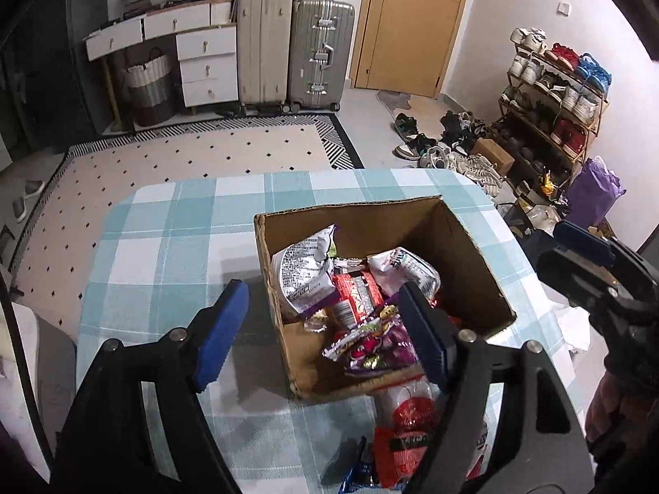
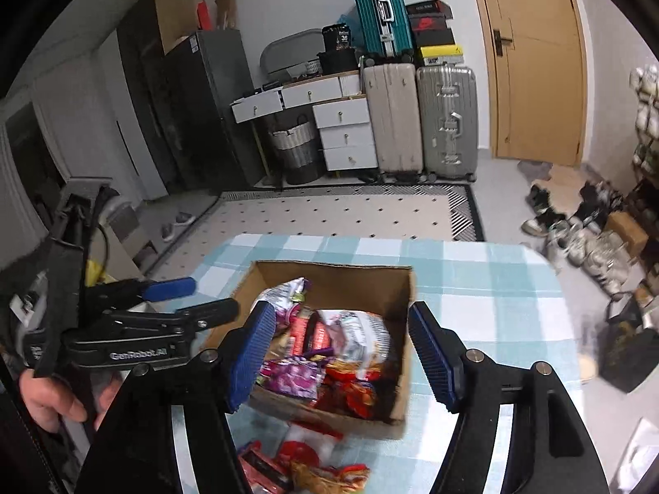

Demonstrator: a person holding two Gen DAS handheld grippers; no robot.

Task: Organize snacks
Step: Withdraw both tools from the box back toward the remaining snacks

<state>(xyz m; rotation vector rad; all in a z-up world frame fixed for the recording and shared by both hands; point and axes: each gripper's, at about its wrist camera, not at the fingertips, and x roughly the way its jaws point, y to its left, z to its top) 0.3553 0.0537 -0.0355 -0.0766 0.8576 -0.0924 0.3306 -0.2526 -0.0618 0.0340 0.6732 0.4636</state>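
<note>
Both tongs stand nearest the lens, jaws apart with nothing between them: the left tongs hang over the near left corner of the cardboard box, the right tongs above its near side. Under them spreads the checked table. Snack packets fill the box; a few loose packets lie on the table just in front of it.

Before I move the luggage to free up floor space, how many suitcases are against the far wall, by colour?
Beige suitcase: 1
Silver suitcase: 1
Teal suitcase: 1
Total: 3
</note>
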